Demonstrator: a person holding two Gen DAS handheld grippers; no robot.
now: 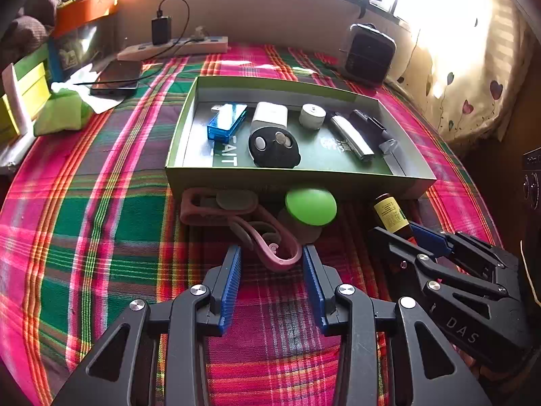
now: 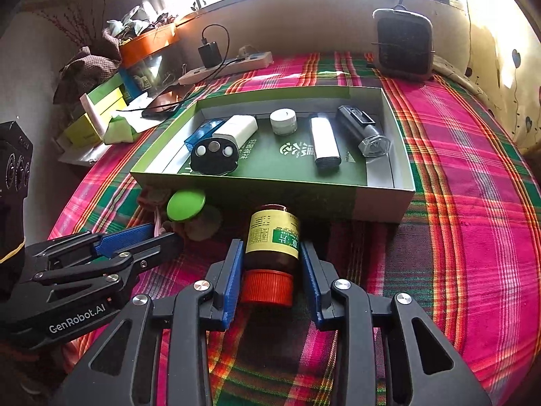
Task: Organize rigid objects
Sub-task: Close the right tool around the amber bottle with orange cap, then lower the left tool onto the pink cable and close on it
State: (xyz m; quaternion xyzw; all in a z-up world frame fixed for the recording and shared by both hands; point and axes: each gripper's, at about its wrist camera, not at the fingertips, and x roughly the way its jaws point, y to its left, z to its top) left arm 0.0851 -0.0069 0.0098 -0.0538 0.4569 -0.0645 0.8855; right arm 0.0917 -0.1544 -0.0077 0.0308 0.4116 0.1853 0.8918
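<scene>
The right tongs (image 2: 272, 264) are clamped on a brown bottle (image 2: 273, 240) lying on its side on the plaid cloth (image 2: 473, 223), orange cap toward the camera. The left tongs (image 1: 272, 264) stand open around the end of a pink strap (image 1: 270, 247), not gripping it. At twelve o'clock sits a green-lidded jar (image 1: 310, 207), then the green box (image 1: 297, 179) holding a black key fob (image 1: 274, 149) and other small items.

My right gripper (image 2: 272, 264) angled downward, jaws closed on something, my left gripper (image 1: 272, 264) at its nine o'clock, tilted down, jaws parted, gripping nothing
</scene>
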